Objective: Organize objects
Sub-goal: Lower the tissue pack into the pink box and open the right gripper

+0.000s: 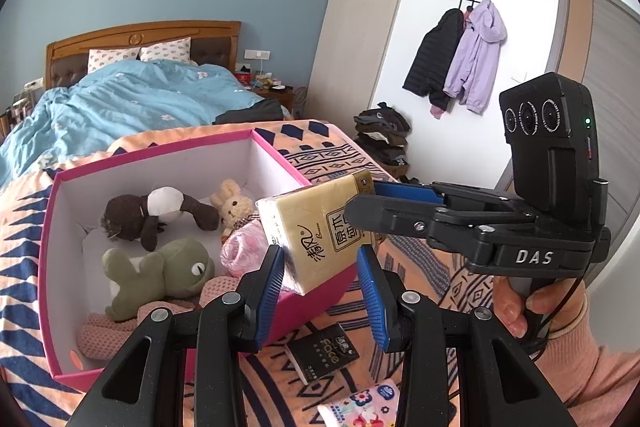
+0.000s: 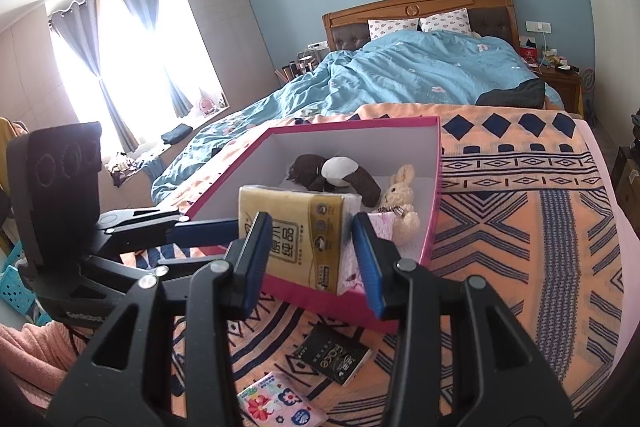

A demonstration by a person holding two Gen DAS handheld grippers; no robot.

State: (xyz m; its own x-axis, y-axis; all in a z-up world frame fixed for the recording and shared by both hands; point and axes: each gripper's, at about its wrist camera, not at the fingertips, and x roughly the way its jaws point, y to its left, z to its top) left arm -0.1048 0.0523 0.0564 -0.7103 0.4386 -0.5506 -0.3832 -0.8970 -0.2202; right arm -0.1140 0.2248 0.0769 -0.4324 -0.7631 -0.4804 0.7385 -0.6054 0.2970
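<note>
A yellow tissue pack hangs over the near corner of a pink box on the patterned blanket. My right gripper is shut on it, reaching in from the right in the left wrist view. The pack's lower corner sits between the blue pads of my left gripper, which close on its sides. Inside the box lie a brown plush, a green frog, a cream rabbit and pink cloth.
A black packet and a flowered packet lie on the blanket in front of the box. A hand in a pink sleeve holds the right gripper. A bed with a blue duvet is behind.
</note>
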